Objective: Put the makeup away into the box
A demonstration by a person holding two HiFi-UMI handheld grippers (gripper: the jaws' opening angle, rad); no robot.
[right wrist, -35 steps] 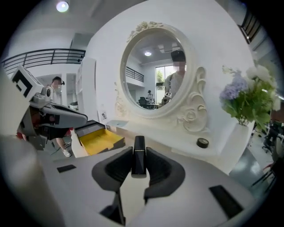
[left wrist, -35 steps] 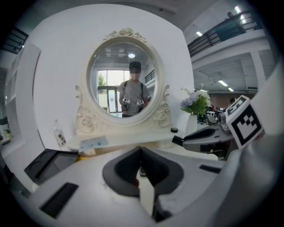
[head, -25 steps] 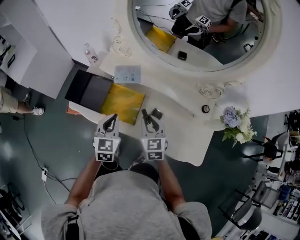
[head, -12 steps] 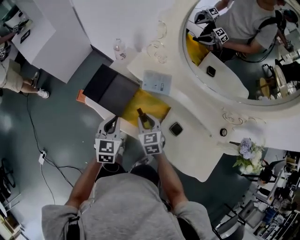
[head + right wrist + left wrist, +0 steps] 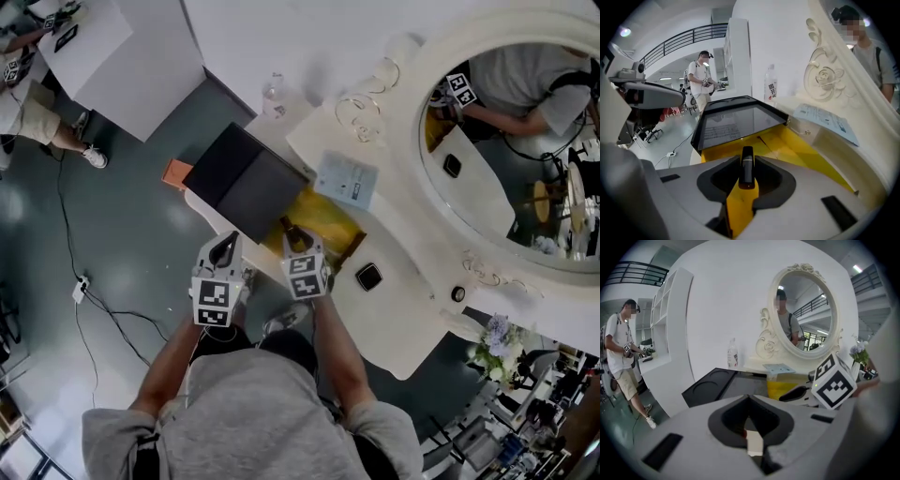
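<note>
While the right gripper (image 5: pixel 746 158) has its jaws clamped on a slim dark makeup stick (image 5: pixel 747 168) above the yellow box (image 5: pixel 806 152) on the bench (image 5: pixel 403 314), the left gripper (image 5: pixel 749 400) jaws are closed and empty. The stick is probably light, rigid and slippery: grip it mid-body.

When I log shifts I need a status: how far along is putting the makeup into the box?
Done: the box stands open with its lid up; nothing shows inside yet. In hand: the right hand-held gripper grips a slim black tube above the box. Left: dropping the tube in, then the black compact lying on the table beside the box. The left hand-held gripper is shut and empty.
</note>
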